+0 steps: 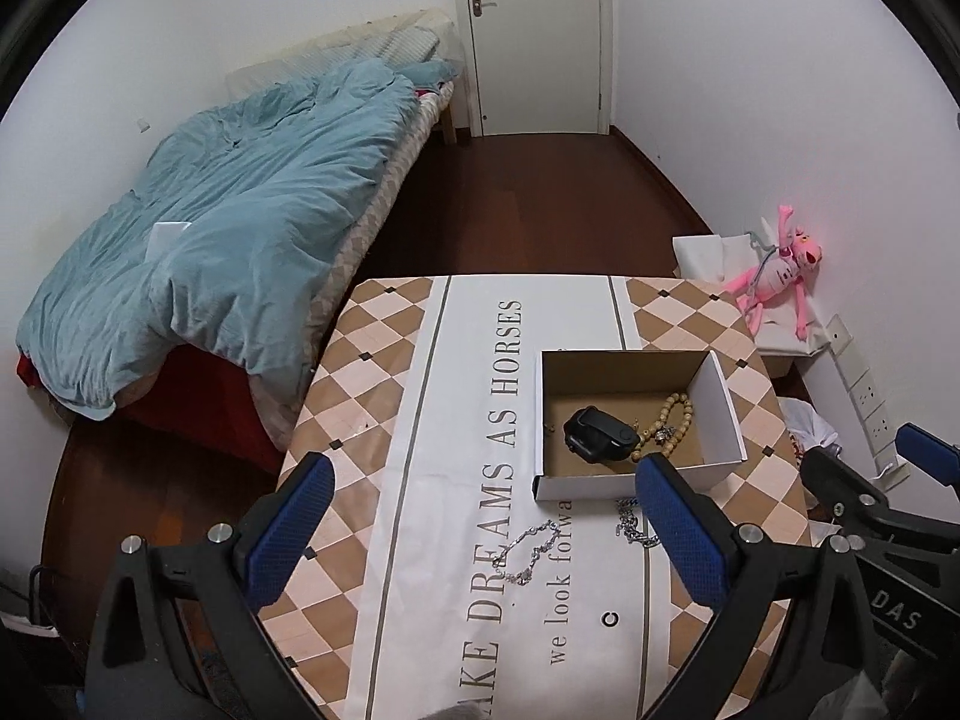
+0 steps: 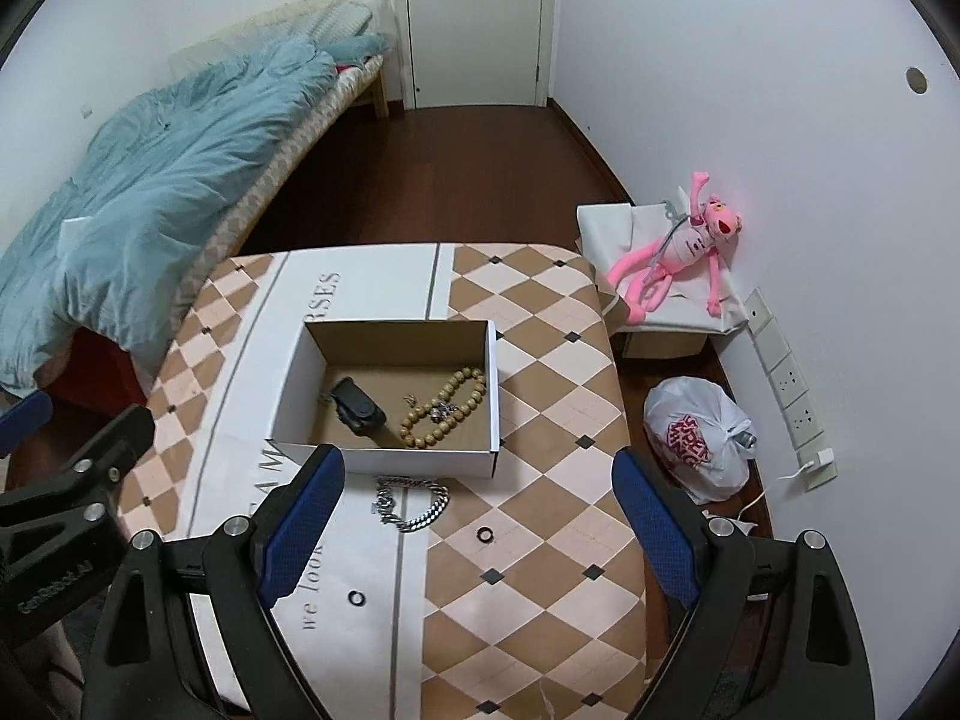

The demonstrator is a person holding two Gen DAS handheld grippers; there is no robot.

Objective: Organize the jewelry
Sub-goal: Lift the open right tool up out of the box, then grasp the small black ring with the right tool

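Both tools hang above the near edge of the table point(image 2: 540, 360), empty: the left gripper point(image 1: 486, 516) stands spread wide with nothing between its blue pads, and the right gripper point(image 2: 480, 504) is likewise released and holds nothing. Nearest to them, loose on the printed cloth, lie two small dark rings, one point(image 2: 356, 597) on the white band and one point(image 2: 484, 535) on the checkered part; being small and flat to the cloth, either could be flicked off the table by a pad landing slightly off centre. Just beyond, the thin silver bracelet point(image 1: 528, 552) lies under the left tool, and the heavy silver chain point(image 2: 411, 501) lies just beside the front wall of the cardboard box point(image 2: 384, 459). A pinch taking only a few links risks the chain sliding free in transit, and a low carry risks snagging it on the box rim or shoving the light box along the cloth. Inside the box rest a black watch point(image 2: 358, 408) and a wooden bead bracelet point(image 2: 447, 408); a careless drop could tangle chain with beads. The two tools stand close together, so a simultaneous reach risks a collision.
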